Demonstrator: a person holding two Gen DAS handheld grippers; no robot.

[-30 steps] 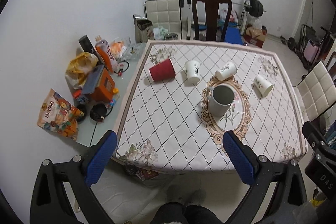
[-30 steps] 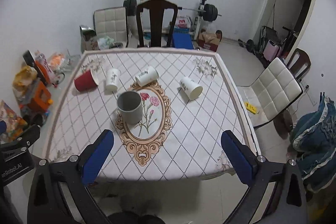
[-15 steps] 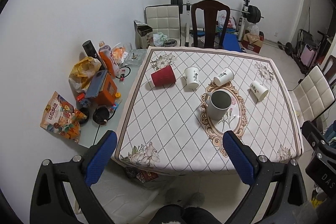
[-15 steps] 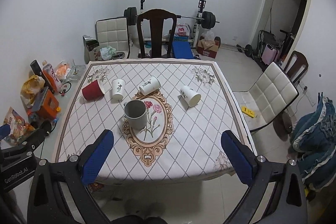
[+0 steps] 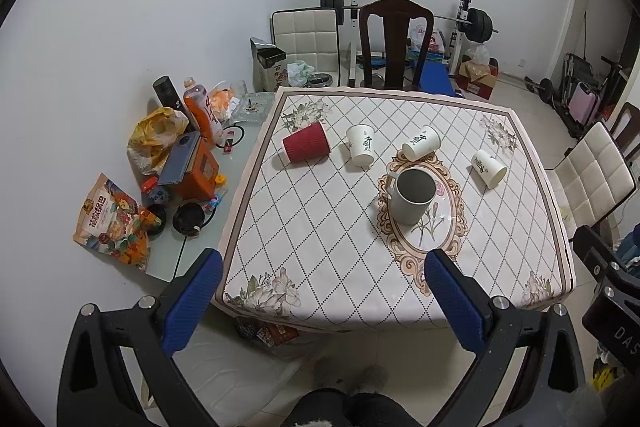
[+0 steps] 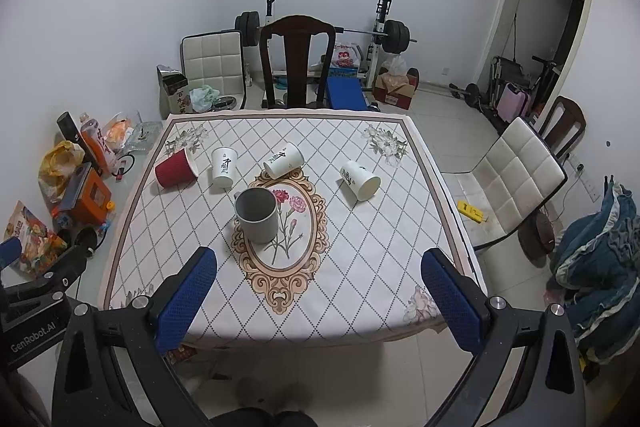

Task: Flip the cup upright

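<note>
While both grippers hang back from the near edge of the tabletop (image 6: 400, 267), each has its blue fingers (image 5: 192, 301) spread wide and holds nothing. Well beyond the left gripper (image 5: 320, 303) and right gripper (image 6: 320, 303), a grey mug (image 6: 256, 215) stands upright on the oval floral medallion. Four paper cups lie on their sides farther back: a red cup (image 6: 175, 167) at left, then three white cups (image 6: 224, 167), (image 6: 283, 159), (image 6: 360, 181).

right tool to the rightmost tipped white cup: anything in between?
Nothing. In the right wrist view only bare patterned tablecloth lies between the right tool and the tipped white cup. The grey mug stands off to the left of that line.
</note>
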